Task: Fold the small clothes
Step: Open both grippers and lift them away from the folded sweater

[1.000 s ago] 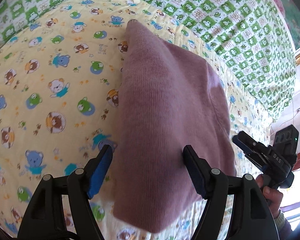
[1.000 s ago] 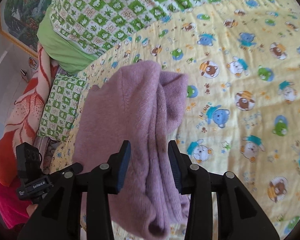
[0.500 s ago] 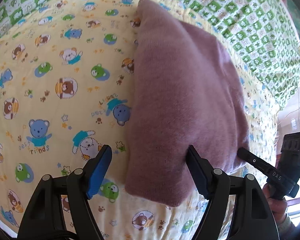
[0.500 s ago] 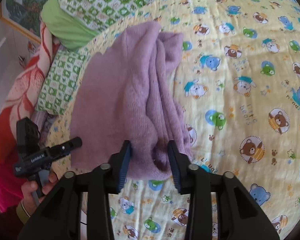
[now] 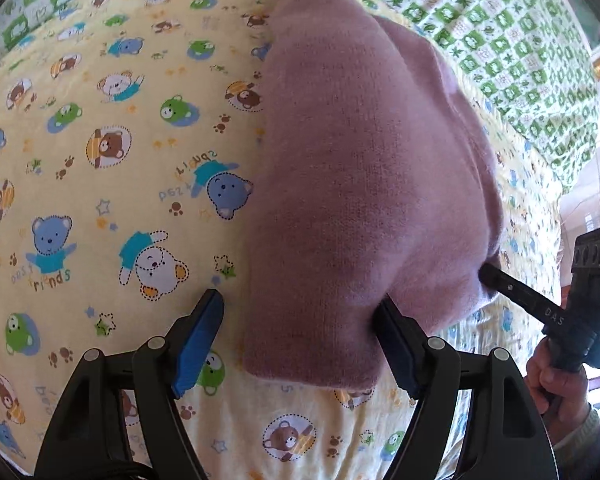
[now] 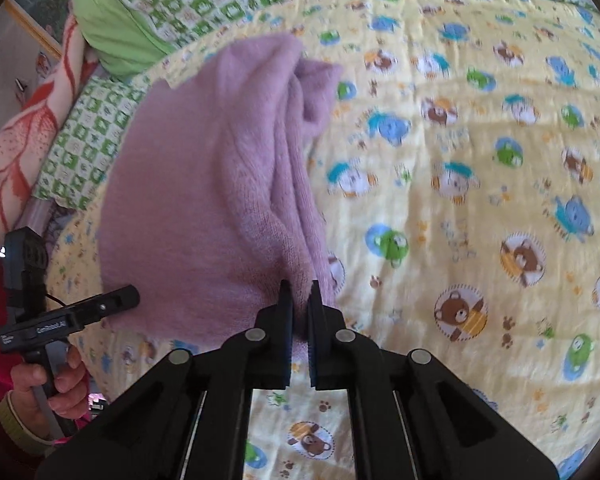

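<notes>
A folded purple knit garment [image 5: 364, 168] lies on the yellow bear-print quilt [image 5: 100, 184]. My left gripper [image 5: 300, 320] is open and straddles the garment's near edge: its blue left pad [image 5: 202, 332] stands clear of the cloth and its right finger [image 5: 396, 344] touches the cloth's side. In the right wrist view my right gripper [image 6: 299, 292] is shut on the near edge of the garment [image 6: 204, 200], beside its bunched fold. From the left wrist view the right gripper [image 5: 490, 274] shows as a dark tip buried in the garment's right corner. The left gripper [image 6: 128, 296] appears at the left of the right wrist view.
A green-and-white checked blanket [image 5: 520, 48] covers the far side of the bed. A green pillow [image 6: 112, 28] and a red-and-white flowered blanket [image 6: 16, 132] lie past the quilt's left edge. Hands [image 6: 48, 380] hold the grippers' handles. Bare quilt [image 6: 480, 200] stretches to the right of the garment.
The right gripper's jaws have closed from wide apart onto the garment's near edge. Both grippers have come lower and closer to the garment, which fills more of each view.
</notes>
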### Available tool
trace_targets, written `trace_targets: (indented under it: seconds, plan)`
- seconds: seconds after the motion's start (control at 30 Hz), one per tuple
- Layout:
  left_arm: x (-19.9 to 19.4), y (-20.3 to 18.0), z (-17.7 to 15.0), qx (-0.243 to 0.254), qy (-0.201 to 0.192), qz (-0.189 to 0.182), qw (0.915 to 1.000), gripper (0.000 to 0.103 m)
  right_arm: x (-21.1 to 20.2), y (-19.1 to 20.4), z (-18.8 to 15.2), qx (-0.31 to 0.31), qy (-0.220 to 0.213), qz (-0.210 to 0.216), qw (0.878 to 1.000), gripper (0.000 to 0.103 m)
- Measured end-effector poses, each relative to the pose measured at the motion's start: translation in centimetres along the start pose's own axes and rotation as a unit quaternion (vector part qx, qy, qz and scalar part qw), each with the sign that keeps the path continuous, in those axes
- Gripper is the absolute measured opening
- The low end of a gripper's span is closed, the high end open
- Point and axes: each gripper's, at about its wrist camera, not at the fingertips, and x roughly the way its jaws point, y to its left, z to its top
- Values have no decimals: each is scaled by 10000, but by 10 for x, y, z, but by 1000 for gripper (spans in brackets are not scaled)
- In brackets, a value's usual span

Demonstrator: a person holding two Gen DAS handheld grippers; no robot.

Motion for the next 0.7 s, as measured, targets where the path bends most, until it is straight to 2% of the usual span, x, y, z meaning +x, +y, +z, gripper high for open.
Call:
trace_targets:
  seconds: [0.07,0.17,0.23,0.33,0.5,0.7]
  plan:
    - [-5,-2,1,48,-29,54,10000,76,0,-1,-3,51,-76,-32,10000,7]
    - [-17,-4,0,97,-136,110,9998,76,-8,1,-3,153,-172,44,9997,17]
    - [-26,-5,-2,125,-221,135,9996,75,-17,5,-4,103,-277,36,9996,33]
    - [-40,-5,-8,127,-425,200,9988,75,-35,12,-9,95,-549,23,9984,46]
    - [-56,-2,-22,102,-654,260,9975,75,-56,25,-22,35,-886,101,9960,55]
    - [-69,1,-41,189,-781,390,9960,75,-65,41,-37,-163,-1008,53,9948,62]
